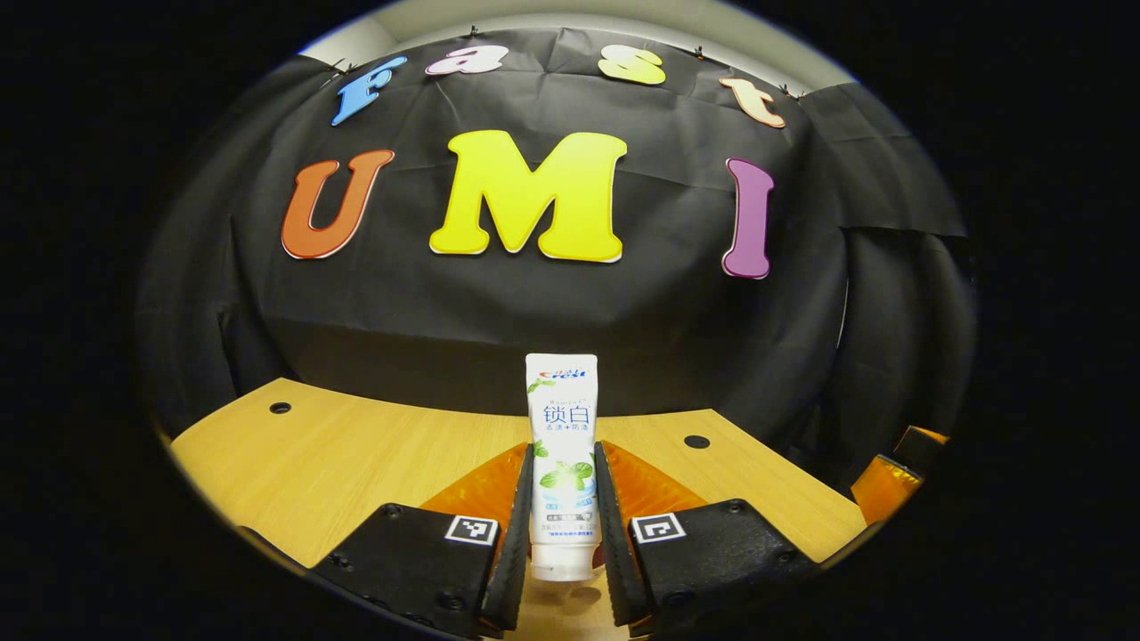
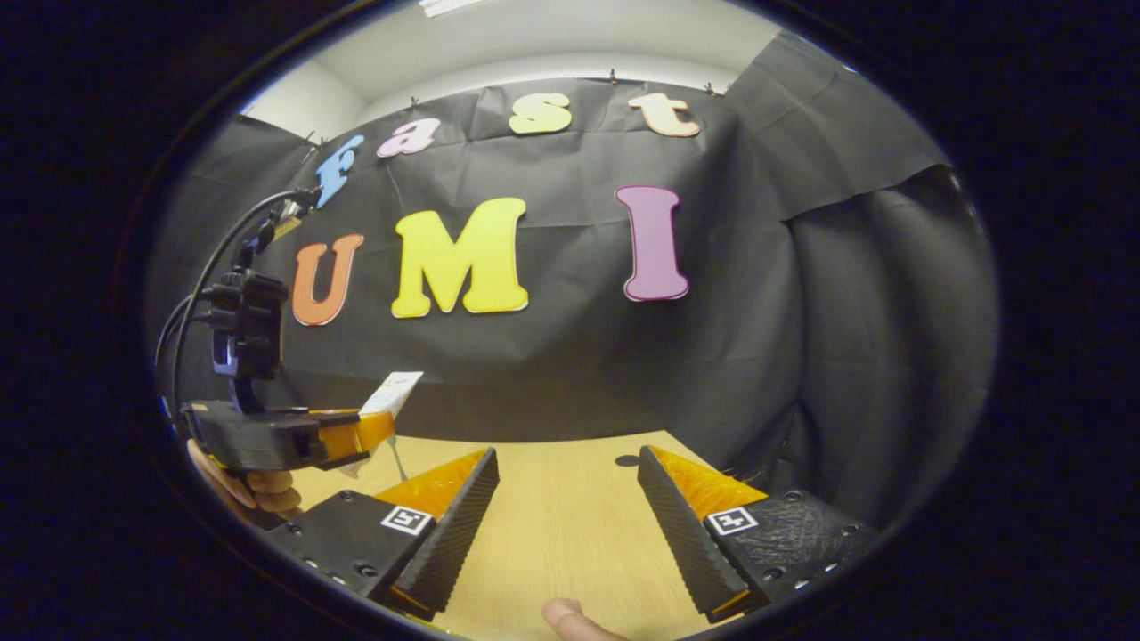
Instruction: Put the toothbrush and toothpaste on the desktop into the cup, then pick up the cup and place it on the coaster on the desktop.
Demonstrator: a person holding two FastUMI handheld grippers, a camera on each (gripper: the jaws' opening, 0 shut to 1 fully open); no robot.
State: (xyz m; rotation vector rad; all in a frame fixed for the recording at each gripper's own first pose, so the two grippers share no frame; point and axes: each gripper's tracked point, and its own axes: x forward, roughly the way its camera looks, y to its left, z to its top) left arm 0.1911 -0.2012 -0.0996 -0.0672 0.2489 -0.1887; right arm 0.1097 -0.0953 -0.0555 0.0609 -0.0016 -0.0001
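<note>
1. One big surface: the wooden tabletop [image 1: 356, 454], light laminate with a couple of dark holes, sits below both tools. From here I can't spot the cup, coaster or toothbrush.
2. Left tool [image 1: 563, 525] is clamped on the toothpaste [image 1: 561, 445]. Both fingers press its flat sides at the lower half, near the cap end, and the tube stands upright between them with the crimped end up, lifted clear of the tabletop as far as I can tell.
3. Right tool [image 2: 565, 507] has its fingers spread wide with nothing between them, hovering over bare wood. A fingertip [image 2: 570, 619] of the holder's hand pokes in at the bottom edge.
4. Handling guess for the tube: light, soft-walled plastic, glossy, so somewhat slippery. Squeeze too hard and it deforms or the paste shifts. The stiffest zone is the shoulder by the cap, so the current low grip looks sound. Cap-down entry into the cup seems sensible.
5. In the right gripper view the left tool [image 2: 356, 434] shows off to the side, with the tube's white end sticking out above it.
</note>
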